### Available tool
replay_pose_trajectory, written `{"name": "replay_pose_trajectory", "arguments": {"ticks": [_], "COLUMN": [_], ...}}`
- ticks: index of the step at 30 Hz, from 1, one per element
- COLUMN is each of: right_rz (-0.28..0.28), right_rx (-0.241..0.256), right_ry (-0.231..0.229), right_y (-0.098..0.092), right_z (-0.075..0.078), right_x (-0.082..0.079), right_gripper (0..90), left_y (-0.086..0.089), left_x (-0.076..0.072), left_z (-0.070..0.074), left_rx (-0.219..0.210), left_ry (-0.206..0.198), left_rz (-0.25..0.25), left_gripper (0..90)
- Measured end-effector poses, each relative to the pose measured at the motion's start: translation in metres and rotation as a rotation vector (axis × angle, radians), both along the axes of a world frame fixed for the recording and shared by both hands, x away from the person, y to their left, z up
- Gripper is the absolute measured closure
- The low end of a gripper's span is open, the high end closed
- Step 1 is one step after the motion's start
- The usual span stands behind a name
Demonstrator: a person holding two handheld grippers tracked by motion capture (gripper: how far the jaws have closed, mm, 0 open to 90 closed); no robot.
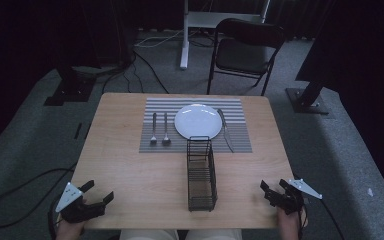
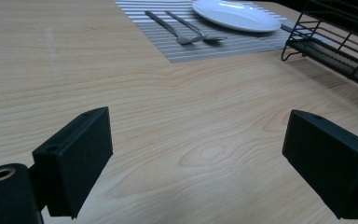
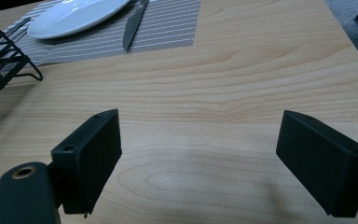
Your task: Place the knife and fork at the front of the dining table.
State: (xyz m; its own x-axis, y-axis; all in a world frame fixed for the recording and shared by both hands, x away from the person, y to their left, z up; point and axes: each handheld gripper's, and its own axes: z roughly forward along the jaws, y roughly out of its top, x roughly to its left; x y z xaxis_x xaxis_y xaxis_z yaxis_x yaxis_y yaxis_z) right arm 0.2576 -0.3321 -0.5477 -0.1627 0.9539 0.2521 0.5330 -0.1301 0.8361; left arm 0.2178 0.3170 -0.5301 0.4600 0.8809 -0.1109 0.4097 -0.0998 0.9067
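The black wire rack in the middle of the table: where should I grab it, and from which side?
Probably clamp the top rim wire of the black wire rack on a long side. It lies lengthwise toward the plate, so the right hand-held gripper, jaws open, could come in from the right and close over that thin wire.

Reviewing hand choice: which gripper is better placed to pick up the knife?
Right, probably. The knife lies right of the plate, on the right gripper's side; the wire rack stands between it and the left gripper. Both are open.
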Motion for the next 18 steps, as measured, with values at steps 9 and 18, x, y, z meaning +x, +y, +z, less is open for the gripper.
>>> {"name": "replay_pose_trajectory", "arguments": {"ticks": [9,18], "right_rz": [-0.001,-0.003], "right_rx": [0.006,0.012], "right_ry": [0.0,0.0], "right_y": [-0.001,-0.002], "right_z": [0.0,0.0], "right_x": [0.0,0.0], "right_gripper": [13.5,13.5], "left_y": [0.021,0.027], "left_x": [-0.013,-0.018], "left_z": [-0.005,-0.007], "left_rx": [0.031,-0.004], "left_ry": [-0.011,0.002], "left_rz": [0.108,0.137], "left_gripper": [8.4,8.4]}}
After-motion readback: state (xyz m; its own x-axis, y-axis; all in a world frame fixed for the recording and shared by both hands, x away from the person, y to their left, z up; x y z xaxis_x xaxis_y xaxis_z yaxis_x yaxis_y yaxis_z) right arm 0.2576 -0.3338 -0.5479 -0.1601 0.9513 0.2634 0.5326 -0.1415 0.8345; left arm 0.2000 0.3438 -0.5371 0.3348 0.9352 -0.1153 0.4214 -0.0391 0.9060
